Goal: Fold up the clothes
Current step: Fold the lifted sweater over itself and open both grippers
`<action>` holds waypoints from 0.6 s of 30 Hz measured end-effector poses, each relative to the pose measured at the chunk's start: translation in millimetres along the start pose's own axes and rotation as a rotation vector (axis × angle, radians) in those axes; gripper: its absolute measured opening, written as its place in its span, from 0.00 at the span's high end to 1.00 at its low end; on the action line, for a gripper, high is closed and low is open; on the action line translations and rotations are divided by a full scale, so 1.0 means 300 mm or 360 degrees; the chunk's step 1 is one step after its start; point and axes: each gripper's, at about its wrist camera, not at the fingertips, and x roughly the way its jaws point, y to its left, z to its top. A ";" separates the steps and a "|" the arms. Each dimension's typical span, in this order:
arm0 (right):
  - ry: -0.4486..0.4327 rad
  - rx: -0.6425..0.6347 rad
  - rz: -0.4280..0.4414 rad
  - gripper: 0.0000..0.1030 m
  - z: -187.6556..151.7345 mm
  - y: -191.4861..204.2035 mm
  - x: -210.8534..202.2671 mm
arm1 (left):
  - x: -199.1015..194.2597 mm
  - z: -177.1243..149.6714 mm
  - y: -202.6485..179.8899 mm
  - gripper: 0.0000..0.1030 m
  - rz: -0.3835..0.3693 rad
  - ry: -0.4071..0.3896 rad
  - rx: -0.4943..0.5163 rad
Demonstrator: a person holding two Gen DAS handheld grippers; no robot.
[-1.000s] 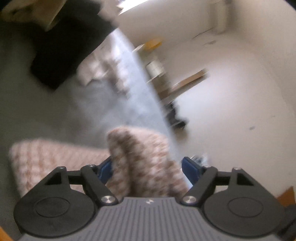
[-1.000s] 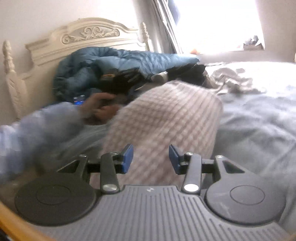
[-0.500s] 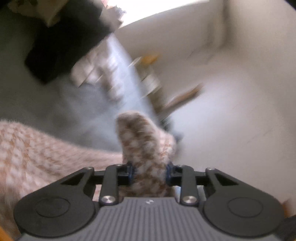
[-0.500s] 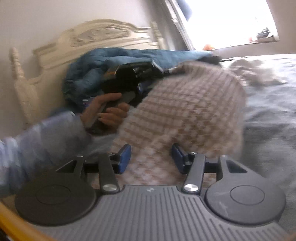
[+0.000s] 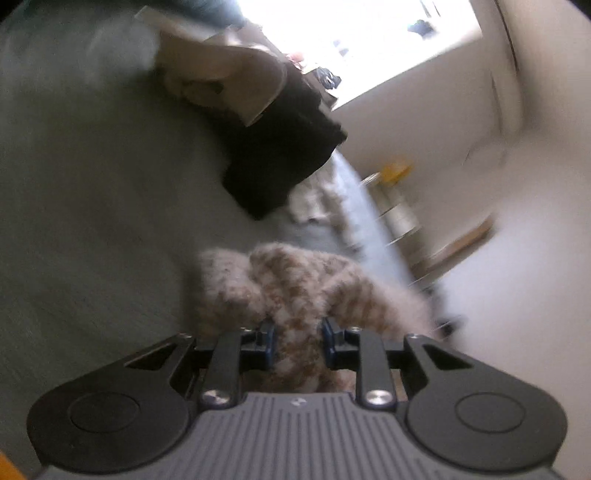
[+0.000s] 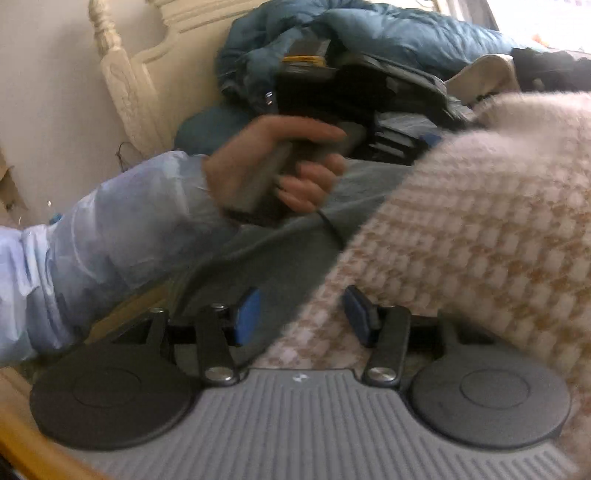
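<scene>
A fuzzy pink-and-tan checked garment (image 5: 295, 280) lies bunched on the grey bed cover (image 5: 92, 221). My left gripper (image 5: 298, 345) is shut on a fold of it, and the cloth bulges out past both fingers. In the right wrist view the same garment (image 6: 480, 229) fills the right side and drapes over the right finger. Its edge lies between the fingers of my right gripper (image 6: 301, 315), which stands open with a wide gap. A person's hand (image 6: 280, 162) in a pale blue sleeve (image 6: 110, 229) holds the left gripper's handle beyond it.
A black garment (image 5: 280, 155) and a beige one (image 5: 221, 74) lie further up the bed. A blue padded jacket (image 6: 369, 33) is heaped against the cream headboard (image 6: 125, 85). Shelves (image 5: 399, 218) stand beside the bed near a white wall.
The left gripper shut on the checked fold and has carried it across the bed. In the right wrist view the garment has shifted right, uncovering the hand and sleeve.
</scene>
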 end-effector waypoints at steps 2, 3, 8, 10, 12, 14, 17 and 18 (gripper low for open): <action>-0.0066 0.0044 -0.0037 0.52 -0.010 0.006 -0.077 | 0.007 -0.013 -0.041 0.73 0.0115 -0.0009 0.0142; -0.0099 0.0066 -0.0056 0.52 -0.015 0.008 -0.115 | 0.001 -0.014 -0.056 0.71 0.0147 -0.0009 0.0182; -0.0250 0.0163 -0.0183 0.50 -0.047 0.020 -0.303 | -0.068 -0.005 -0.081 0.63 0.0227 -0.0013 0.0171; -0.0213 0.0169 -0.0265 0.50 -0.101 0.008 -0.327 | -0.118 0.005 -0.108 0.62 0.0281 -0.0068 0.0138; -0.0186 0.0215 -0.0211 0.50 -0.147 -0.013 -0.321 | -0.156 0.012 -0.155 0.52 0.0365 -0.0144 0.0187; -0.0169 0.0201 -0.0192 0.50 -0.168 -0.014 -0.294 | -0.193 0.002 -0.228 0.47 0.0499 -0.0227 0.0379; -0.0151 0.0114 -0.0192 0.49 -0.177 0.016 -0.248 | -0.223 -0.007 -0.348 0.47 0.0610 -0.0308 0.0642; -0.0143 0.0097 -0.0193 0.48 -0.180 0.026 -0.235 | -0.225 -0.006 -0.387 0.46 0.0557 -0.0303 0.0695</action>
